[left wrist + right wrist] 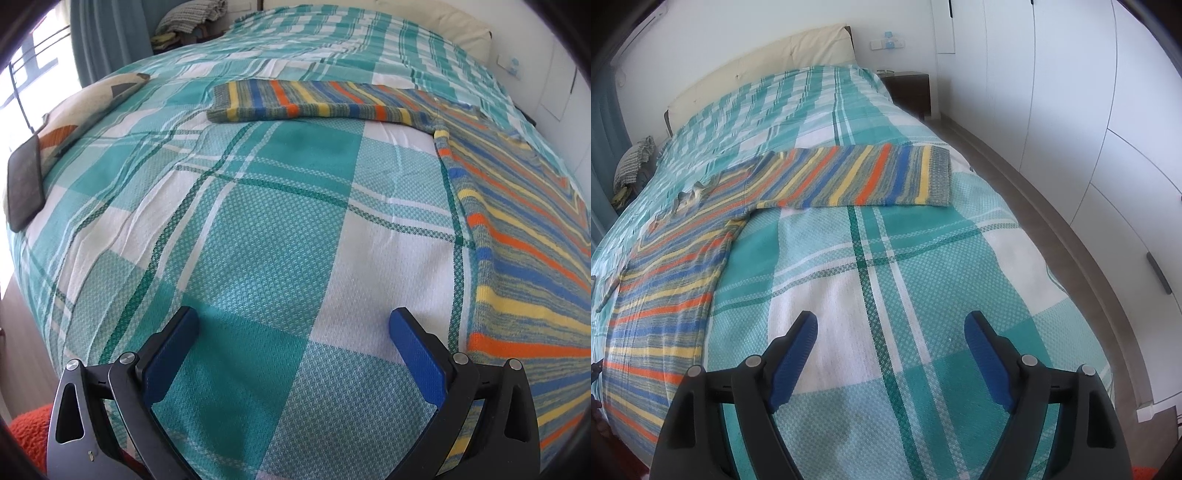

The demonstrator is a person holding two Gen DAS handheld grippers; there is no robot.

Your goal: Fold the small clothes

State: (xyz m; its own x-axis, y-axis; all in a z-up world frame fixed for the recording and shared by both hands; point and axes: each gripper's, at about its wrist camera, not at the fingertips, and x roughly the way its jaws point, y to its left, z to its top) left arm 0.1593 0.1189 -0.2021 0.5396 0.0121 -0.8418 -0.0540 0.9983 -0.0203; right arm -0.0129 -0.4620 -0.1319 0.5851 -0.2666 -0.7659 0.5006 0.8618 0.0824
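On the bed (258, 229), right on top of the teal and white checked cover, there's a striped knit sweater (517, 229) laid out flat with both sleeves stretched sideways; the left sleeve (314, 101) shows in the left wrist view and the right sleeve (864, 177) in the right wrist view. Both tongs hang over bare bedspread, each off to its own side of the body. The left tongs (295, 326) are spread wide with nothing between the pads, and same deal for the right tongs (890, 330), wide apart and empty. My guess on handling: this is a soft, light, floppy knit, so it'll sag and stretch wherever you lift it, and it probably clings a bit to that textured cover, not slides. I'd pinch at the ribbed cuff (940, 175) since it looks thicker and firmer than the rest, then carry the sleeve across the chest. Grabbing mid-sleeve would likely just bunch it up. Watch that the pads don't snag the bedspread along with the knit.
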